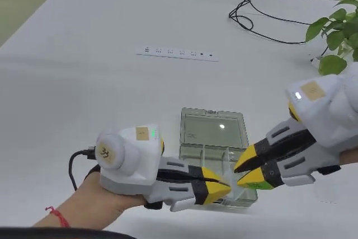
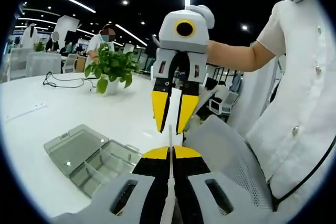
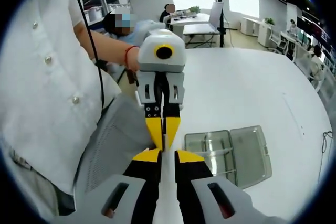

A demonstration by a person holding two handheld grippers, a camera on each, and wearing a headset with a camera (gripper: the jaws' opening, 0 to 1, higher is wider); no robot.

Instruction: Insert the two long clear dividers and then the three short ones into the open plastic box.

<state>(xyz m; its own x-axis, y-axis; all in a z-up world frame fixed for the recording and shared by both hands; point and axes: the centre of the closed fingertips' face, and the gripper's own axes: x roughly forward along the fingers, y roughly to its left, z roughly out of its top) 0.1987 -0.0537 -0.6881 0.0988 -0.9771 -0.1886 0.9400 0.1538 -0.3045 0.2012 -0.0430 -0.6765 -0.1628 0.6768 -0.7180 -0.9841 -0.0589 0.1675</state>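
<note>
We have a clear divider clamped in the left gripper, just above the open box. The right gripper, jaws slightly parted, brackets its tip. Next, we judge, it needs aligning with a slot and pressing down.

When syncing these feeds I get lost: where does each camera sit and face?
Head view: on the person's head, looking down at the table, open box, left gripper and right gripper; a hand shows.
Left gripper view: on the left gripper, looking along its jaws, shut on a divider, at the right gripper and the person's shirt.
Right gripper view: on the right gripper, facing the left one and the shirt.
Shared: the gripper views face each other; all three show the box.
</note>
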